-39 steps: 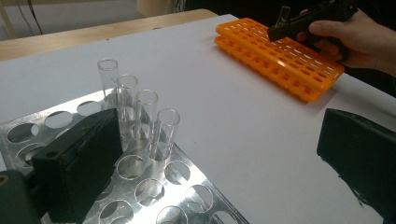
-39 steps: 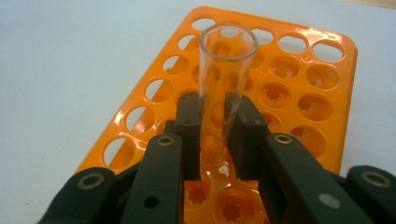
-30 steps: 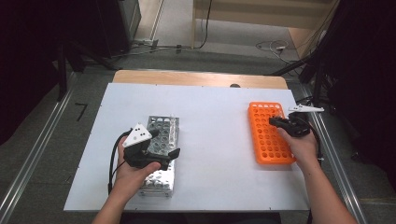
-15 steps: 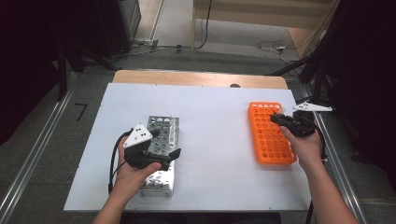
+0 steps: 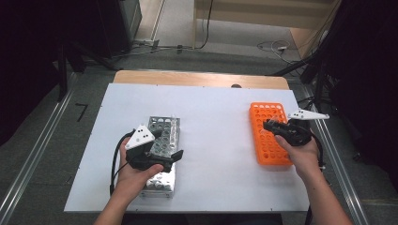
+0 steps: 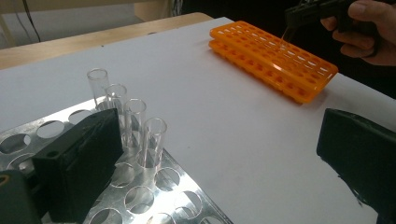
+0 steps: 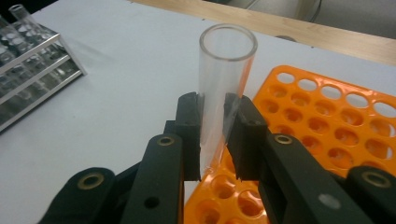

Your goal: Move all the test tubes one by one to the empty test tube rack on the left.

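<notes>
My right gripper (image 7: pixel 215 135) is shut on a clear glass test tube (image 7: pixel 225 74), held upright with its bottom end just over the holes of the orange tube rack (image 7: pixel 327 130). From above, this gripper (image 5: pixel 268 125) hovers over the rack's (image 5: pixel 263 110) middle. My left gripper (image 6: pixel 219 158) is open wide, one jaw beside a row of several empty glass tubes (image 6: pixel 135 119) standing in the metal rack (image 6: pixel 140 196). In the high view it (image 5: pixel 167 149) sits over the metal rack (image 5: pixel 164 126).
A white board (image 5: pixel 216 140) covers the table and bears both racks, with bare space between them. A wooden strip (image 5: pixel 197 78) runs along the far edge. Cables trail from both grippers, and floor cables lie beyond the table.
The right gripper, with the tube in it, has shifted slightly left and nearer over the orange rack. The left gripper has stayed where it was.
</notes>
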Motion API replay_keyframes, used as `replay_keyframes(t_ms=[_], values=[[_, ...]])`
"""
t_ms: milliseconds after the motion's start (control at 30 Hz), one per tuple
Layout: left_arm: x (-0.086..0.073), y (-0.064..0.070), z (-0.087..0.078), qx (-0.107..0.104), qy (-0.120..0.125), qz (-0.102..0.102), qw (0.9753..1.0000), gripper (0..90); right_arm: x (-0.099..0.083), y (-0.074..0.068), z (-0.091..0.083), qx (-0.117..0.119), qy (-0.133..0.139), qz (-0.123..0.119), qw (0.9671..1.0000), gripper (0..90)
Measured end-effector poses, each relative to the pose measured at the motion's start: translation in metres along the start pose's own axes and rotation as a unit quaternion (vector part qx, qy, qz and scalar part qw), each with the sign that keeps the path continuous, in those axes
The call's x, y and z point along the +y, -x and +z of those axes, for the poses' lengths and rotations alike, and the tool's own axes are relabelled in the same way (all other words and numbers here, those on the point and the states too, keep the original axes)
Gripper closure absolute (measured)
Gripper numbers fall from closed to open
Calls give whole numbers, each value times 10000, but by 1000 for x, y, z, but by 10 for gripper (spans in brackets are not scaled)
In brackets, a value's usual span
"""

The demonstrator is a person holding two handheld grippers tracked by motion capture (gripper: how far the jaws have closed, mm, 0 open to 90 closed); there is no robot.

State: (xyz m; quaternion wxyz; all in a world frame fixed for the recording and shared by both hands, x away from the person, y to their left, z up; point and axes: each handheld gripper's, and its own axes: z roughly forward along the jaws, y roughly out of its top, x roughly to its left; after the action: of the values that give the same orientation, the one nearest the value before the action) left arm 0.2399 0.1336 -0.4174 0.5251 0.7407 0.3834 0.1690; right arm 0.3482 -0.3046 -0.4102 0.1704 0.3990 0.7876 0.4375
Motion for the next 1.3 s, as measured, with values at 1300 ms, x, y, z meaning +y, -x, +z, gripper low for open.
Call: replay_keyframes(t_ms=[1300], values=[[6,37,14,-467,3,247,9986,10,-22,-122,7,1242,-216,-939,9876,737]])
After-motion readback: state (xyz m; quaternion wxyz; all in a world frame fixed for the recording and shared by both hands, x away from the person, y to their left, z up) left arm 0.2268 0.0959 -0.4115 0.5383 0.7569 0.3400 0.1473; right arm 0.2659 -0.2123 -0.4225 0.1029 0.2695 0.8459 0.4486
